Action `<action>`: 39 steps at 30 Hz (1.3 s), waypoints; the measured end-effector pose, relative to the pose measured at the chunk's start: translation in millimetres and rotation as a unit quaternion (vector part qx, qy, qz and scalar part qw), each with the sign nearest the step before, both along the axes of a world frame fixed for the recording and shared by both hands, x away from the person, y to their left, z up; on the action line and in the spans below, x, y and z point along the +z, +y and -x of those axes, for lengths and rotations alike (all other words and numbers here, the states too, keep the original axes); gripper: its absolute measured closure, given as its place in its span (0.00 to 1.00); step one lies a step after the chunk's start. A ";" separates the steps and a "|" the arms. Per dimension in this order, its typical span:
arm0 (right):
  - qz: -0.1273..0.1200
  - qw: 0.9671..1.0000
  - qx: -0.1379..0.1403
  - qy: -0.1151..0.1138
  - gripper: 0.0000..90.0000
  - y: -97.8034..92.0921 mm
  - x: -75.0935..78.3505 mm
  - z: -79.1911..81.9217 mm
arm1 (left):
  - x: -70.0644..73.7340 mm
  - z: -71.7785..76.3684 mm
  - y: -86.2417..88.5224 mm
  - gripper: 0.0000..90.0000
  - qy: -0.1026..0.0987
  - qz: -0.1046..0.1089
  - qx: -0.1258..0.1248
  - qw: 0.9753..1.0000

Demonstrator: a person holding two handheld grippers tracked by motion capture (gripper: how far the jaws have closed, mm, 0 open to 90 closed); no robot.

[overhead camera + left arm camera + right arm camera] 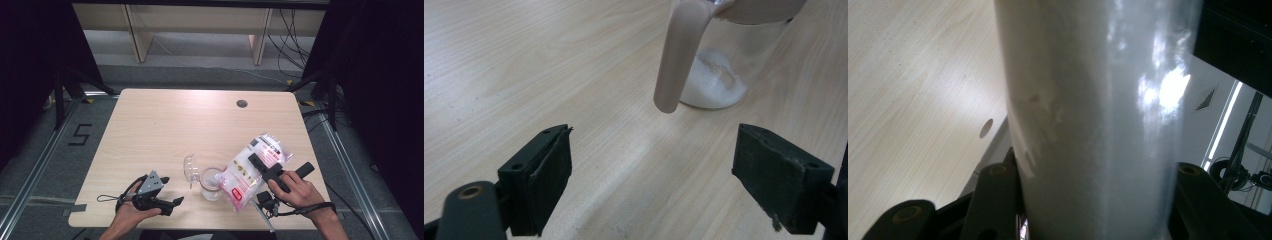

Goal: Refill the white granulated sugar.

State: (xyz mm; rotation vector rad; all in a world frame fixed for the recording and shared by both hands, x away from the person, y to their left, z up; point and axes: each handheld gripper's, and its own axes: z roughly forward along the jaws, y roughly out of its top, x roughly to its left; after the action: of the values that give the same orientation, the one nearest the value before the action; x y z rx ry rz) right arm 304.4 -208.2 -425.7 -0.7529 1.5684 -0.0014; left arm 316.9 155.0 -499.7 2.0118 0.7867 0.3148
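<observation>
I see the wooden table (165, 125) first. My right gripper (263, 167) is clamped around a plastic bag of white powder (252, 167), tilted with its lower end over the glass jar (211, 184) near the front edge. My left gripper (159, 192) hovers just beside the jar, jaws spread wide with nothing between them. Some white powder (716, 82) lies in the jar's bottom.

Light wooden table (165, 125) with a dark round hole (242, 103), grey floor (45, 165), wooden shelving (200, 25) behind
</observation>
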 end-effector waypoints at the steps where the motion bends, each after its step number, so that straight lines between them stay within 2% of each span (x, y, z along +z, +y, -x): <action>1: 0.000 1.000 0.000 0.000 0.65 -0.1 0.0 0.0 | 0.0 0.1 0.0 0.17 0.000 0.000 0.000 1.000; 8: 0.011 1.000 0.003 -0.005 0.65 1.0 2.2 0.3 | -0.4 -0.3 -0.2 0.17 -0.001 0.002 0.001 1.000; 9: 0.009 1.000 0.003 -0.004 0.65 1.0 2.1 0.5 | 0.8 -0.3 0.8 0.17 0.005 -0.003 -0.004 1.000; 12: 0.010 1.000 0.003 -0.004 0.65 1.2 2.5 0.7 | 1.0 -0.4 1.3 0.17 0.004 -0.006 -0.004 1.000; 29: -0.001 1.000 0.003 0.005 0.68 -0.6 0.5 -0.2 | 1.4 -0.2 1.3 0.17 0.003 -0.004 -0.003 1.000; 30: -0.002 1.000 0.003 0.005 0.68 -0.7 0.4 -0.2 | 1.7 -0.8 2.1 0.17 0.002 -0.012 -0.003 1.000; 32: -0.006 1.000 0.004 0.004 0.68 -1.4 0.3 -0.4 | 1.2 -0.3 1.2 0.17 0.003 -0.003 -0.004 1.000; 34: 0.001 1.000 0.009 0.001 0.69 -1.2 1.9 -1.1 | 1.1 -0.1 0.9 0.17 0.004 -0.002 -0.004 1.000; 35: -0.007 1.000 0.001 0.008 0.69 -1.6 1.1 -0.3 | 1.1 -0.1 0.9 0.17 0.004 -0.002 -0.004 1.000; 37: -0.011 1.000 0.003 0.007 0.69 -2.1 0.9 -0.5 | 1.1 0.0 0.9 0.17 0.004 -0.002 -0.003 1.000; 39: -0.008 1.000 0.001 0.010 0.69 -1.8 1.6 -0.5 | 1.2 0.0 0.9 0.17 0.004 -0.002 -0.003 1.000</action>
State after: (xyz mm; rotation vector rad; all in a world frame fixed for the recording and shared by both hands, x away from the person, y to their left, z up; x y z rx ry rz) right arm 304.8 -210.0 -424.1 -0.7449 1.5845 0.0201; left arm 316.9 155.9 -498.5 2.0199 0.7847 0.3042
